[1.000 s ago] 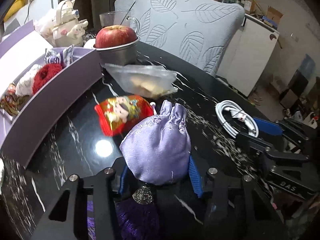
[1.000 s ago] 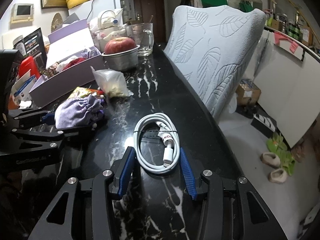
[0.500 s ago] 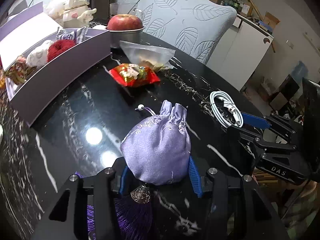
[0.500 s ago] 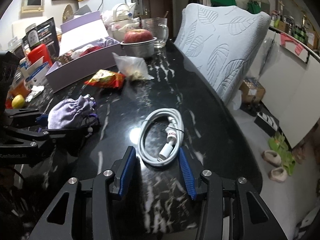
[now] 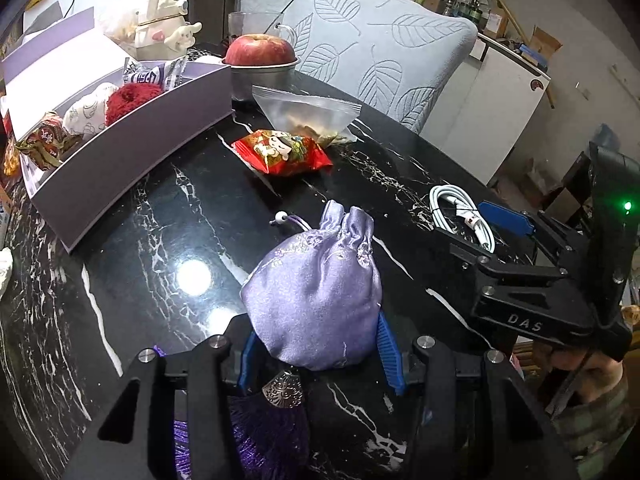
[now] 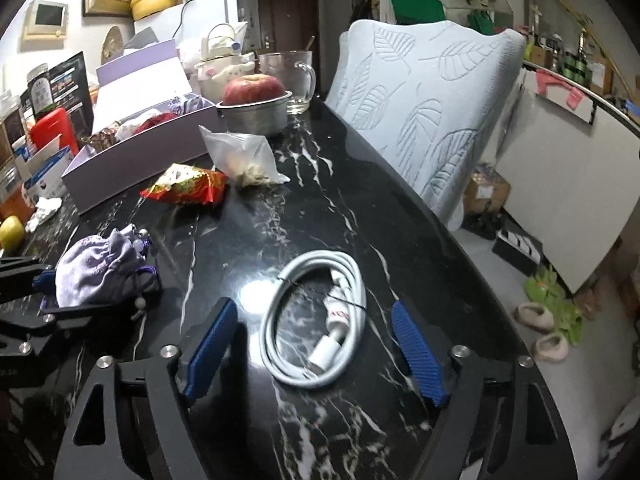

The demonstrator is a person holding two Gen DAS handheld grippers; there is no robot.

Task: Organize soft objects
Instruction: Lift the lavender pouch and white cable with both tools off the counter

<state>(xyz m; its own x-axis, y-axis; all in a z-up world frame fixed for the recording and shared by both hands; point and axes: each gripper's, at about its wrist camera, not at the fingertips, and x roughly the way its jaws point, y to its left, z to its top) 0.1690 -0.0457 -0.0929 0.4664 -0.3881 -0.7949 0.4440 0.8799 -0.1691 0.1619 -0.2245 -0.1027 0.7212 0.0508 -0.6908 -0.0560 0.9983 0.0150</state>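
Left gripper [image 5: 316, 354] clenched on the lilac drawstring pouch [image 5: 316, 296], blue pads pressed into its lower sides; pouch bulges forward over the black marble table [image 5: 132, 240], its purple tassel [image 5: 264, 436] trailing back under the claw. Right gripper [image 6: 314, 354] released, jaws just opened wide; the coiled white cable [image 6: 316, 320] lies flat on the table between the pads, clear of both. Left view alone shows the contents of the lavender box [image 5: 132, 148]: red yarn ball [image 5: 130, 98], white soft item, wrapped packets. Right view alone shows a lemon [image 6: 11, 232] at the table's far left and slippers [image 6: 544, 330] on the floor. Red snack packet [image 6: 188, 188] and clear bag [image 6: 244, 158] sit well ahead of both claws.
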